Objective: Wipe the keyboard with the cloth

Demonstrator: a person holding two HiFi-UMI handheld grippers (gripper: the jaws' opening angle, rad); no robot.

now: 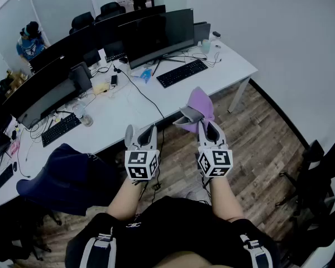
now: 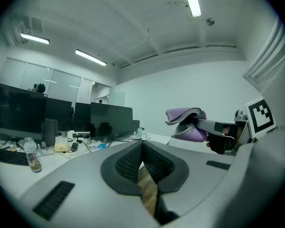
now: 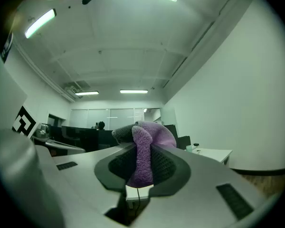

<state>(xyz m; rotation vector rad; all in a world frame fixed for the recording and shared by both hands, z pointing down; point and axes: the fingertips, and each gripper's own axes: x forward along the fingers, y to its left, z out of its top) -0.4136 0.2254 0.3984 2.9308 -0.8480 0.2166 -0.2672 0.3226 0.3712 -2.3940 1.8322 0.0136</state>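
A black keyboard (image 1: 182, 73) lies on the long white desk (image 1: 234, 66), in front of a wide dark monitor (image 1: 159, 35). My right gripper (image 1: 198, 120) is shut on a purple cloth (image 1: 201, 103), held in the air over the wooden floor, short of the desk's front edge. In the right gripper view the cloth (image 3: 154, 132) bulges up from between the pads of this gripper (image 3: 141, 161). My left gripper (image 1: 140, 132) hovers beside it, shut with nothing in it. The left gripper view has that gripper (image 2: 142, 148) closed, with the purple cloth (image 2: 186, 115) at its right.
A second keyboard (image 1: 60, 129) and a glass (image 1: 87, 119) sit further left on the desk among cables. A chair draped with a dark blue jacket (image 1: 67, 177) stands at the left. Black office chairs (image 1: 318, 172) stand at the right. A person (image 1: 30, 41) sits far back.
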